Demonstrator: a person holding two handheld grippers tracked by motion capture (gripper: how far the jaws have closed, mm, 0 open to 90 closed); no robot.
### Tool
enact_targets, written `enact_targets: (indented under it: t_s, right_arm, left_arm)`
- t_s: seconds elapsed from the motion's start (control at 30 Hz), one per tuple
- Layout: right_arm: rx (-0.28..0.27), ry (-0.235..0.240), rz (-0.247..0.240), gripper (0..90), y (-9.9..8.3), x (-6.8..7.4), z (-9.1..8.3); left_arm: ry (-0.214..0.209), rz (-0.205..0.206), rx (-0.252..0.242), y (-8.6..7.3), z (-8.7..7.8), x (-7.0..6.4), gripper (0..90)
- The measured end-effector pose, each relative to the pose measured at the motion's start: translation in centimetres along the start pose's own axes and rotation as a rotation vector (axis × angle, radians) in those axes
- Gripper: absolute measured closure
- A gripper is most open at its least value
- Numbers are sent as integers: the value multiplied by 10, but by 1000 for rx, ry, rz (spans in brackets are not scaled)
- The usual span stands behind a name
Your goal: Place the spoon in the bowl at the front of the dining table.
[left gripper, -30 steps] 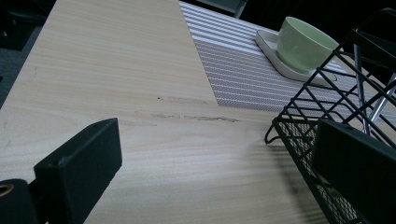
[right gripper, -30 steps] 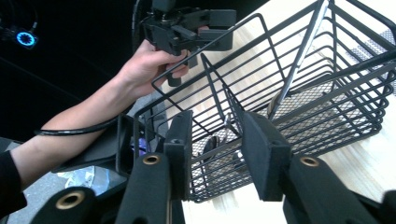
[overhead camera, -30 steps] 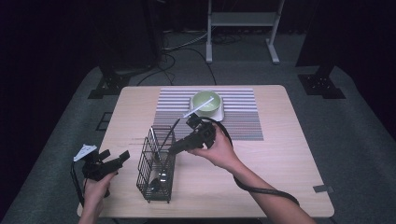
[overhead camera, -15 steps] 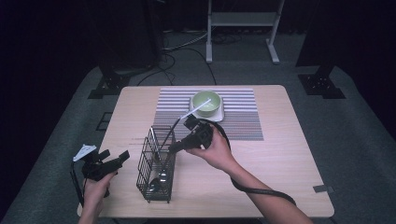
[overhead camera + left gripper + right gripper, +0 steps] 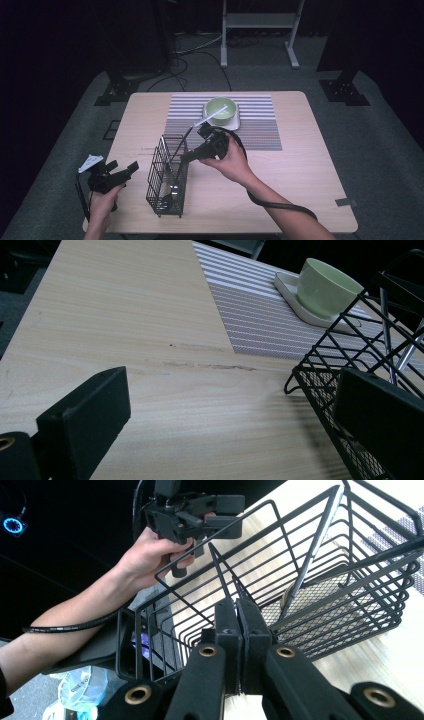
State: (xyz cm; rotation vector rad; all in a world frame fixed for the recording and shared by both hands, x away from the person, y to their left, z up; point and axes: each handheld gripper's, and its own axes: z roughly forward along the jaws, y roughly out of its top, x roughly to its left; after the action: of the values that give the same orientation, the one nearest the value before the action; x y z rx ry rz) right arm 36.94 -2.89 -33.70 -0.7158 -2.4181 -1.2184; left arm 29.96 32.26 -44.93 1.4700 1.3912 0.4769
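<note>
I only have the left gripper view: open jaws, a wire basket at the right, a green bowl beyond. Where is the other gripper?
Observer: The right gripper is at the wire basket's top rim, coming in from the green bowl's side.
Operator: Are its jaws open?
Observer: No. The right gripper view shows them pressed together just over the basket.
Operator: Does the left gripper touch the basket?
Observer: No. In the high view the left gripper stands apart from it, by the table's left edge.
</note>
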Motion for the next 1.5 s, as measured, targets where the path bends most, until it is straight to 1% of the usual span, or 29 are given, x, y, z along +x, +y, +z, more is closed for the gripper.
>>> enact_targets:
  t_s: [0.1, 0.33, 0.47, 0.7, 0.77, 1.13, 1.5]
  right_arm:
    - [-12, 11, 9, 888, 1, 0, -2]
    - [-21, 13, 10, 888, 1, 1, -6]
    - [-34, 32, 22, 888, 2, 1, -8]
    - [-40, 28, 25, 887, 3, 1, -11]
    - [-58, 49, 39, 889, 3, -1, -13]
    - [-97, 51, 57, 889, 5, -2, -25]
    - [-132, 55, 58, 889, 7, 0, -38]
  left_arm:
    - [0, -1, 1, 0, 0, 0, 10]
    - [1, -1, 2, 0, 0, 0, 10]
    - [0, 1, 3, 0, 0, 0, 10]
    - [0, 0, 2, 0, 0, 0, 10]
    - [1, 0, 0, 1, 0, 0, 10]
    - [-1, -4, -1, 1, 0, 0, 10]
    - [-1, -5, -1, 1, -1, 0, 10]
